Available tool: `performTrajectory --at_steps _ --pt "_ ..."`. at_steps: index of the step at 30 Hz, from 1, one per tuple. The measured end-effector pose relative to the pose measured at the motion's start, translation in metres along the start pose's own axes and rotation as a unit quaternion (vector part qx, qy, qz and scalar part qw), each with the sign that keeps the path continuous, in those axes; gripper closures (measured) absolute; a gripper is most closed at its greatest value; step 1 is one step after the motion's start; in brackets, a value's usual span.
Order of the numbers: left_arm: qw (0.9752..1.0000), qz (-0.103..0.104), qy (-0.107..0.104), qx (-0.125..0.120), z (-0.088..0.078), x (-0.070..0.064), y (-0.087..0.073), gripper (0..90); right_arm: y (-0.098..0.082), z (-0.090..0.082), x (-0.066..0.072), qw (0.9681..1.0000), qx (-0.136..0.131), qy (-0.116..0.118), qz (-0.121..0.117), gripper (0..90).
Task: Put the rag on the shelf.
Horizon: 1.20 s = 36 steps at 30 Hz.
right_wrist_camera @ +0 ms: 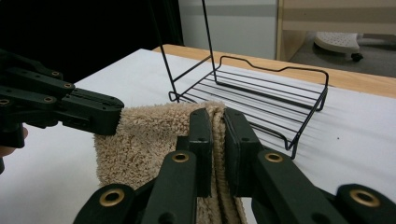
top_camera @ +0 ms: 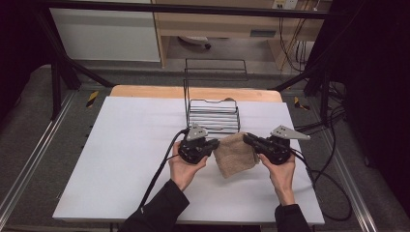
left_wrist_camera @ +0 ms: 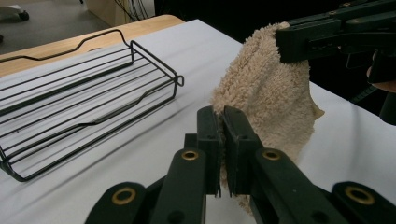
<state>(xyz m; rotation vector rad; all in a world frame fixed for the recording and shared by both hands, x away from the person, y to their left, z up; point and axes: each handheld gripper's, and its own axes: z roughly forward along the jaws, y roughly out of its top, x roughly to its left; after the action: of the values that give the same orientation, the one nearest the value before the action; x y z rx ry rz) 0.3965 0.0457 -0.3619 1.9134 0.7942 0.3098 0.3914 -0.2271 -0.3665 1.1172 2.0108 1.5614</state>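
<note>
You are working under even overhead light that makes the white table (top_camera: 121, 159) the brightest area of the high view, while the upper left and right corners fall into near black. Shadows there are soft and short. In the left gripper view the wire rack (left_wrist_camera: 70, 98) throws faint, blurred shadow lines onto the sheet, and the upper right of the frame is dark. Both gripper views keep your black jaws at the bottom edge slightly soft, with small glints on the brass rivets. The towel (right_wrist_camera: 149, 140) shows crisp pile; the background at the top of the frame is mildly blurred.
</note>
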Motion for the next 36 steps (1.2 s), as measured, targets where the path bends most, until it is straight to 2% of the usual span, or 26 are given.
performTrajectory --at_steps 8,19,36 --pt "0.9999 0.004 0.004 -0.01 -0.006 0.008 0.009 85.5 0.008 0.003 0.004 0.9999 -0.012 -0.005 -0.002 82.8" --pt "0.9994 0.005 0.013 -0.031 -0.018 0.017 0.025 85.6 0.023 0.008 0.014 0.9988 -0.047 -0.013 -0.006 82.9" --pt "0.9976 0.017 0.019 -0.065 -0.032 0.024 0.044 85.7 0.044 0.01 0.022 0.9962 -0.084 -0.019 -0.013 83.0"
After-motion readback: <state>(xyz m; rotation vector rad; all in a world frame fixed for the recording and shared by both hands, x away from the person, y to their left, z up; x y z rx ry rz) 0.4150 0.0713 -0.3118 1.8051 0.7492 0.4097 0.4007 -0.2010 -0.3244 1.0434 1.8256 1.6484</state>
